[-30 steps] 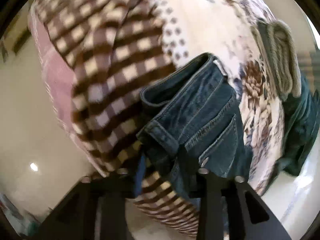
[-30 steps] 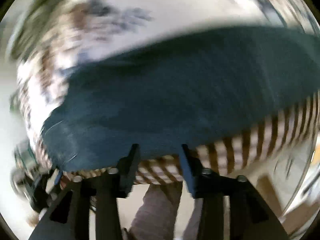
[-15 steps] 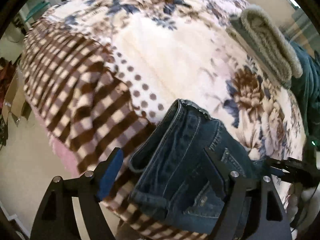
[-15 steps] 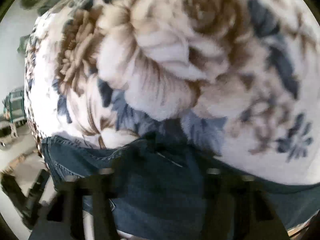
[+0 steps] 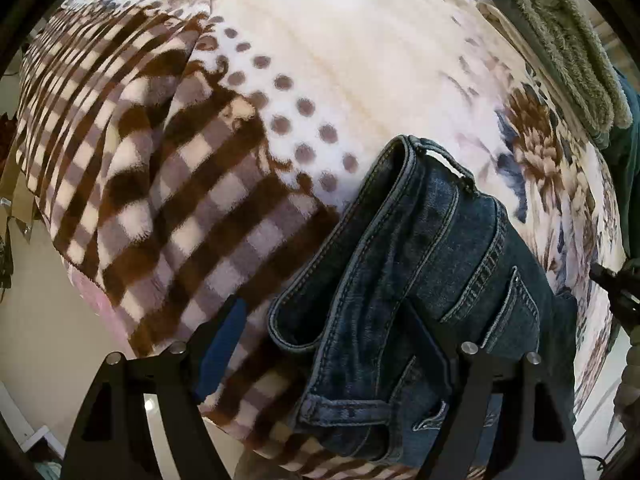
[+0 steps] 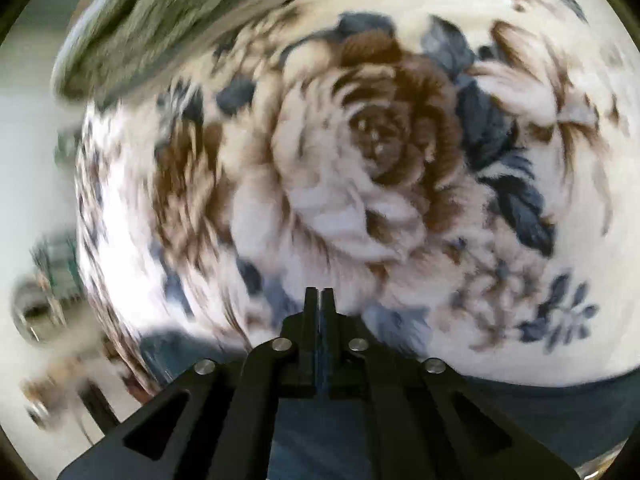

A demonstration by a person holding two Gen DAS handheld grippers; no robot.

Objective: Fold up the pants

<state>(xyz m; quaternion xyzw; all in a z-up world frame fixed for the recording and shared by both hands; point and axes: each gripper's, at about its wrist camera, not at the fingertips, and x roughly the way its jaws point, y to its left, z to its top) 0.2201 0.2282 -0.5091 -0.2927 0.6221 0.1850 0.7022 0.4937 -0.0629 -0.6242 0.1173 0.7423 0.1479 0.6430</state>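
Observation:
Dark blue jeans [image 5: 424,280] lie on a flowered and checked blanket [image 5: 328,80], the waistband end bunched and doubled near the blanket's front edge. My left gripper [image 5: 324,328] is open just above the waistband, its two fingers spread on either side of the bunched denim and holding nothing. In the blurred right wrist view my right gripper [image 6: 319,300] is shut with its fingers pressed together and nothing between them, above a large brown flower on the blanket [image 6: 380,152]. A strip of the jeans [image 6: 540,404] shows below its fingers.
A folded grey-green fleece [image 5: 568,52] lies at the blanket's far right, seen also in the right wrist view [image 6: 152,12]. A dark green garment [image 5: 628,152] sits at the right edge. The pale floor [image 5: 40,312] lies beyond the blanket's left edge.
My left gripper opened and let go of the waistband, which now lies on the blanket. My right gripper swung from the jeans to over the flower and shut.

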